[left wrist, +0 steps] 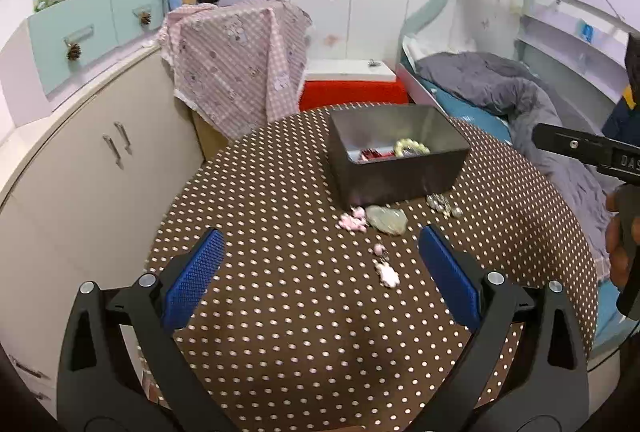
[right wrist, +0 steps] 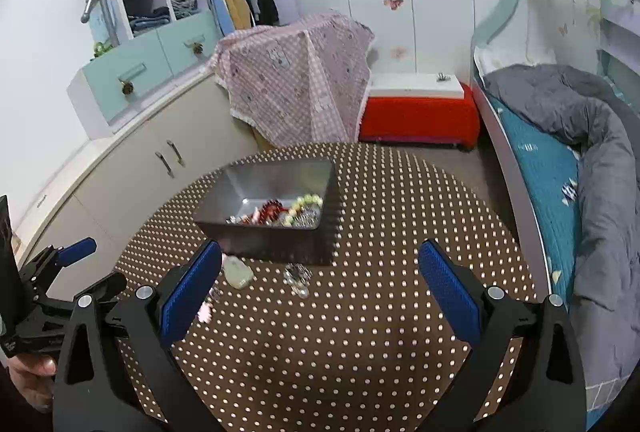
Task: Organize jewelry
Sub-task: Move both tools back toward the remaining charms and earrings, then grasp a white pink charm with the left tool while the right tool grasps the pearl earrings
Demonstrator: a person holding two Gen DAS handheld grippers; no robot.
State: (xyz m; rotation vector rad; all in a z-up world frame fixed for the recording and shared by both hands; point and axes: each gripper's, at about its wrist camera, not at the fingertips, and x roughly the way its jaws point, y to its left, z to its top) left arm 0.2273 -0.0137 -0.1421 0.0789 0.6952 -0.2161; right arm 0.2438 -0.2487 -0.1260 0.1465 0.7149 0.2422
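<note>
A dark metal box [left wrist: 394,167] [right wrist: 276,244] stands on the round polka-dot table [left wrist: 280,312] [right wrist: 380,332] and holds a pale bead bracelet [left wrist: 411,147] [right wrist: 306,200] and red pieces [left wrist: 371,154] [right wrist: 270,211]. In front of the box lie a pale green stone pendant [left wrist: 387,219] [right wrist: 238,272], pink pieces [left wrist: 353,220], a silver cluster [left wrist: 443,204] [right wrist: 298,279] and a white-pink charm [left wrist: 387,272] [right wrist: 205,312]. My left gripper [left wrist: 320,264] hangs open above the table, just short of the charm. My right gripper [right wrist: 320,272] is open too, with nothing between its fingers.
A chair draped in pink checked cloth [left wrist: 236,63] [right wrist: 296,83] stands behind the table. Beige cabinets [left wrist: 92,167] run along the left, a bed with a grey quilt [right wrist: 580,135] along the right. A red-and-white bench [right wrist: 418,111] sits by the wall.
</note>
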